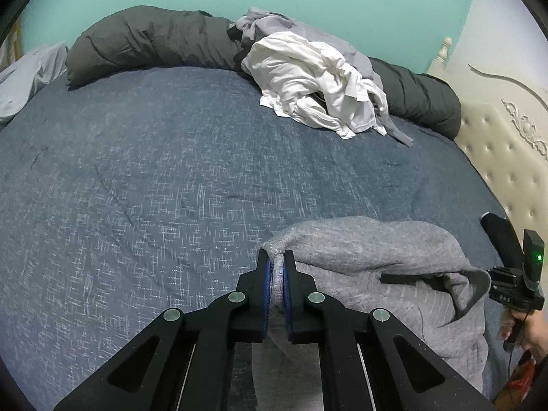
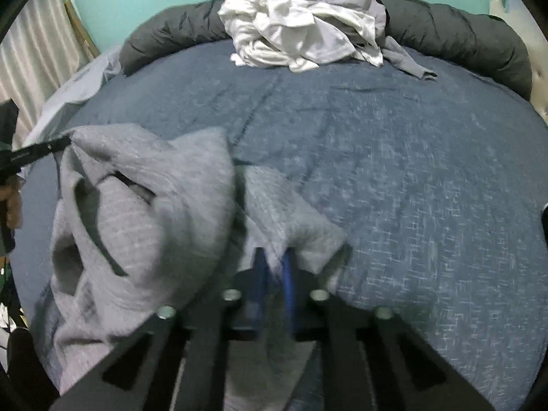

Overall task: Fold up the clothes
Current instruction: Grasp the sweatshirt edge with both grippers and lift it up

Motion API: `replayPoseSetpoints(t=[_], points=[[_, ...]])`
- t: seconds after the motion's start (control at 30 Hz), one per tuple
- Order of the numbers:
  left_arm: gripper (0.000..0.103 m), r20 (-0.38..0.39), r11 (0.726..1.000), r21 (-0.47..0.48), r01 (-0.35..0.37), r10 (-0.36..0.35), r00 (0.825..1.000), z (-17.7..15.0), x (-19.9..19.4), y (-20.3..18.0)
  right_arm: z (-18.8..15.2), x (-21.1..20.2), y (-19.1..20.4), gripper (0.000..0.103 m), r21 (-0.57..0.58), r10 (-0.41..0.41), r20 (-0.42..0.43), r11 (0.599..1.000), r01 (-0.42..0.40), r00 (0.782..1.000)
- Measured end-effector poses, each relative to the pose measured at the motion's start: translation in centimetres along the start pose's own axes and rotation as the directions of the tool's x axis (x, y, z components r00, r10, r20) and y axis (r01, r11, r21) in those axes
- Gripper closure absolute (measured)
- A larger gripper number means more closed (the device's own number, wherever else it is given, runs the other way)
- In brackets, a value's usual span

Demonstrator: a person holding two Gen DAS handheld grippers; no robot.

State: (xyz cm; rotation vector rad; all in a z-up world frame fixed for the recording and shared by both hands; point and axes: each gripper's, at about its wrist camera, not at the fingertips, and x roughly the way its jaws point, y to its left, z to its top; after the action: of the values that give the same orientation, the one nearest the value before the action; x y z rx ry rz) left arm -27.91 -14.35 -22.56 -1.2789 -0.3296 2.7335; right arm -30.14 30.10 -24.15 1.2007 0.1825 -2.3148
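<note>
In the left wrist view, the left tongs (image 1: 276, 257) were pinched tight on a fold of the grey sweater (image 1: 370, 257). The sweater lay bunched up at the near edge of the bed (image 1: 154, 171), toward the right corner. The right tongs (image 1: 513, 274) showed at the bed's right edge, held by a hand (image 1: 527, 332). A white pile of clothes (image 1: 308, 78) sat at the far edge, on a dark rolled blanket (image 1: 154, 41).

In the right wrist view, which was blurry, the right tongs (image 2: 276, 260) were clamped on the grey sweater (image 2: 144, 212) too. The left tongs (image 2: 41, 150) gripped its far left corner
</note>
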Motion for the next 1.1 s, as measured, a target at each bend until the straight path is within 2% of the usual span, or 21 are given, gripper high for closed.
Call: replayPoseSetpoints(t=[0.13,0.3,0.47,0.73,0.87,1.1], points=[[0.096,0.021,1.000,0.020,-0.002,0.002,1.000,0.6,-1.9,-0.4,1.3,-2.8,0.2,0.098,0.009,-0.006,0.065,1.000,0.005,0.998],[0.097,0.104,0.999,0.045,-0.012,0.007,0.995,2.6,-8.9,-1.8,2.9,-6.2,0.5,0.098,0.021,-0.013,0.146,1.000,0.010,0.989],[0.097,0.190,0.997,0.069,-0.024,0.010,0.982,4.6,-16.1,-3.3,4.3,-14.3,1.5,0.099,0.013,-0.042,0.254,0.999,0.040,0.966],[0.097,0.328,0.993,0.107,-0.050,0.012,0.945,7.6,-28.0,-5.7,6.5,-28.0,3.3,0.099,0.004,-0.086,0.425,0.996,0.093,0.901],[0.097,0.398,0.989,0.126,-0.071,0.015,0.917,8.4,-34.3,-6.8,7.4,-34.6,4.3,0.099,0.000,-0.102,0.502,0.993,0.118,0.859],[0.097,0.505,0.981,0.160,-0.112,0.017,0.863,9.4,-43.7,-8.7,7.6,-42.7,6.9,0.099,-0.035,-0.094,0.595,0.989,0.143,0.798]])
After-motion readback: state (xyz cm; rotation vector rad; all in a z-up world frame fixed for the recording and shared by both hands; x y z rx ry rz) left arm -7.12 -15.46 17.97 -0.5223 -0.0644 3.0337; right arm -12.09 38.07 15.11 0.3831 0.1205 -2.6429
